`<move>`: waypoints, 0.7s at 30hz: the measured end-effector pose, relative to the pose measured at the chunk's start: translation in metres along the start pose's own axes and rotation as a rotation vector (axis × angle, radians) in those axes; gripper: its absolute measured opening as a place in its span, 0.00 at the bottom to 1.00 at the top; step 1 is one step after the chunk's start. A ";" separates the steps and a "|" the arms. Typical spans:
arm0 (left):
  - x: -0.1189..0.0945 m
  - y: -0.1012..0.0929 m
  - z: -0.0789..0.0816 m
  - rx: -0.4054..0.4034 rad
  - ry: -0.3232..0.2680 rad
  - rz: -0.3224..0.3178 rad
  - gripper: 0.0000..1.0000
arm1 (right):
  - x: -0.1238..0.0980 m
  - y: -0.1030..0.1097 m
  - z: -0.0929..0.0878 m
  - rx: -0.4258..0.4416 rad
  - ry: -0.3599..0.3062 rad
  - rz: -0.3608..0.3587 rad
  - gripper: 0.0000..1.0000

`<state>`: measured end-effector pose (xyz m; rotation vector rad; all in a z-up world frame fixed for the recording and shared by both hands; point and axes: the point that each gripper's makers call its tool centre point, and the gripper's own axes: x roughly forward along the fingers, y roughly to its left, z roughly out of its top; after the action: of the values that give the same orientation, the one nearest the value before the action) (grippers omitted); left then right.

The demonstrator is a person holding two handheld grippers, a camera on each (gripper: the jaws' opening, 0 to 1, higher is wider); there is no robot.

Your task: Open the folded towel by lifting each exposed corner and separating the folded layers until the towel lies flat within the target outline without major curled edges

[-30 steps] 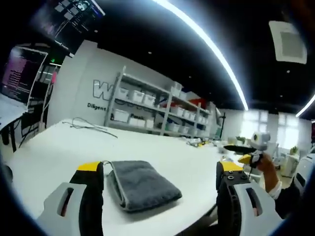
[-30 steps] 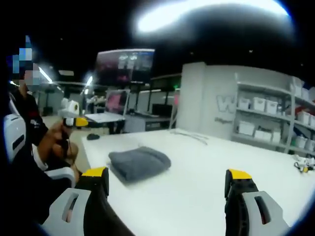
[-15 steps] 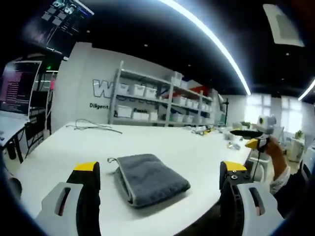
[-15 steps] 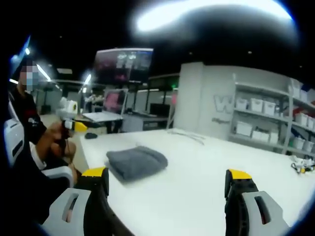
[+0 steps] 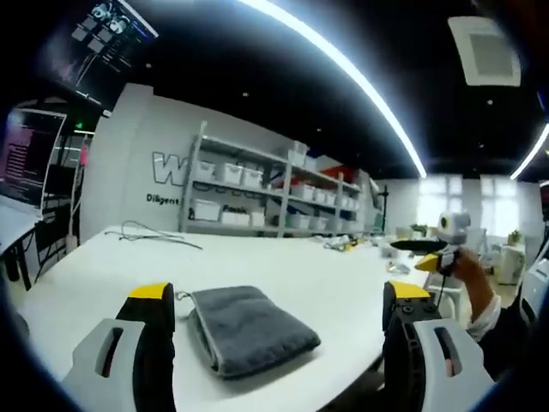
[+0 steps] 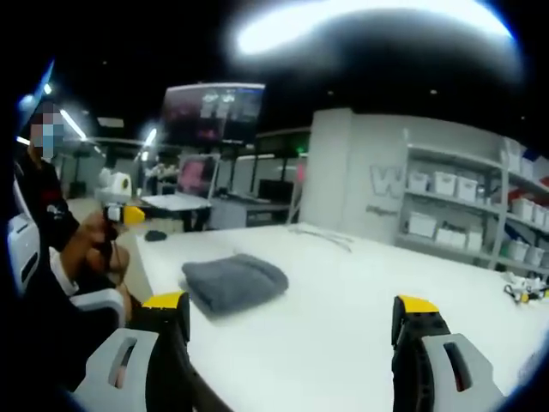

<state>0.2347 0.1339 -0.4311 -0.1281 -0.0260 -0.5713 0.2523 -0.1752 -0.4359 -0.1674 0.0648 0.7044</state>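
Left gripper view: one grey towel lies folded on a white table, low in the picture at about 6 o'clock, between this gripper's two jaws. A small loop sticks out at its near left corner. The left gripper has its yellow-tipped jaws standing wide apart, holding nothing, with the towel just beyond them. At 3 o'clock the right gripper comes in, held in a hand past the table's edge. One loose cable lies on the table at 10 o'clock. One shelf rack with white bins stands against the wall behind, and one long light strip runs across the ceiling.

Right gripper view: the same towel sits at about 8 o'clock from centre, flat and folded, beyond the left jaw. The right gripper also has its jaws spread wide with nothing between them, over bare table. At 9 o'clock a seated person holds the left gripper; I cannot tell that one's jaws from here. This view adds one large screen at 11 o'clock and a small dark object on the table's far left edge. The shelf rack stands at 3 o'clock.
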 end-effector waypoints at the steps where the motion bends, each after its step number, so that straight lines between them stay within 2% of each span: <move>1: 0.000 -0.001 0.002 0.010 -0.013 0.002 1.00 | 0.000 0.000 0.000 0.000 0.000 0.000 0.99; 3: -0.001 -0.002 0.006 0.008 -0.032 0.002 1.00 | -0.001 0.000 0.001 -0.001 -0.002 0.000 0.99; 5: -0.001 -0.011 0.013 0.006 -0.069 -0.042 1.00 | -0.001 0.001 0.002 -0.004 -0.003 -0.002 0.99; 8: -0.001 -0.012 0.013 0.004 -0.063 -0.051 1.00 | -0.002 0.001 0.003 -0.005 -0.007 -0.001 0.99; 15: -0.002 -0.001 0.007 0.065 -0.025 0.006 1.00 | -0.003 0.003 0.006 -0.015 -0.012 0.005 0.99; 18: -0.002 0.006 0.002 0.073 -0.002 0.035 1.00 | -0.004 0.002 0.007 -0.013 -0.020 0.002 0.99; 21: -0.003 0.009 0.000 0.072 0.007 0.038 1.00 | -0.004 0.002 0.007 -0.012 -0.021 0.001 0.99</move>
<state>0.2376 0.1430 -0.4319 -0.0564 -0.0375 -0.5321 0.2484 -0.1751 -0.4289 -0.1711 0.0405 0.7075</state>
